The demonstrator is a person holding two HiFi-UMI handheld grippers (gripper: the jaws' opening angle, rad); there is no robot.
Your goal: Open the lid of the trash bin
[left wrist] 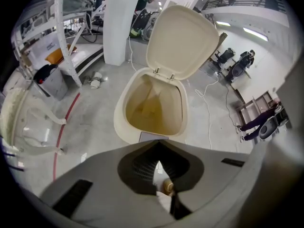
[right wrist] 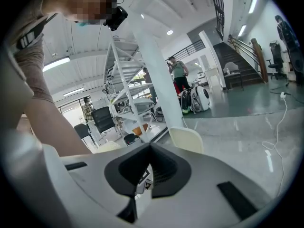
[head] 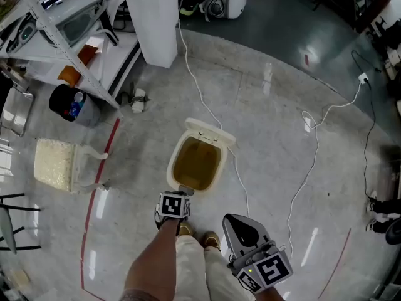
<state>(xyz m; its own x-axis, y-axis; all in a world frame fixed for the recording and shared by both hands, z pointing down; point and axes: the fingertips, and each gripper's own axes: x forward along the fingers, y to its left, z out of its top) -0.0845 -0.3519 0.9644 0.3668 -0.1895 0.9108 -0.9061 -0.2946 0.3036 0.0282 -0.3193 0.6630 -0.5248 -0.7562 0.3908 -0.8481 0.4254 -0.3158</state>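
Lid of the trash bin stands open, frame centre. Left hand-held gripper and right hand-held gripper: jaws together, empty. Risk: jolting the bin may drop the lid.

No readable text, brand, number or sign anywhere, square markers carry patterns only

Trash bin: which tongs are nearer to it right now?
Left. The left tongs sit at the front rim of the trash bin; the right tongs hang farther back, off to its right.
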